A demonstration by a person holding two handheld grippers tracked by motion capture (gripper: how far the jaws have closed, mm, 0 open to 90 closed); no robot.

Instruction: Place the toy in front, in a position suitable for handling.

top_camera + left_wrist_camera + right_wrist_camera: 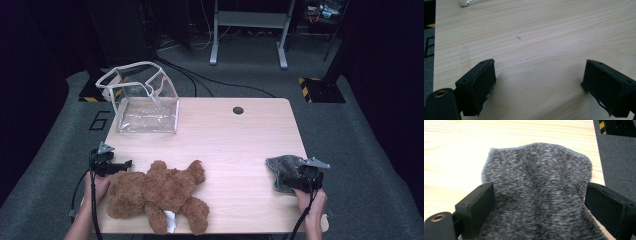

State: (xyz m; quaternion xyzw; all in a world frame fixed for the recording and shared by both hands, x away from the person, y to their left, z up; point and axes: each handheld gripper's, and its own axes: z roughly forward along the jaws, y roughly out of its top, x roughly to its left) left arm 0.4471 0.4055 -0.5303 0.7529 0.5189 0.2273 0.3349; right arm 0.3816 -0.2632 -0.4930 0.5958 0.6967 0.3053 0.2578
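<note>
Right gripper (pixel 292 176) over grey cloth (pixel 536 195), jaws wide, nothing gripped.
Cloth lies flat at the surface's (pixel 225 135) near right edge, between and under the right jaws, pads apart from it. Looks soft, light, floppy; best pinched at a bunched fold or edge. Left gripper (pixel 539 85) jaws wide, empty, beside teddy (pixel 157 195).

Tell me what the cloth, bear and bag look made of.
Cloth: likely fleece or microfibre, grey mottled nap with a stitched edge, matte.
Bear: brown plush, fuzzy long pile, soft-looking.
Bag: clear flexible plastic, probably vinyl, glossy and see-through with white trim along the rim.
</note>
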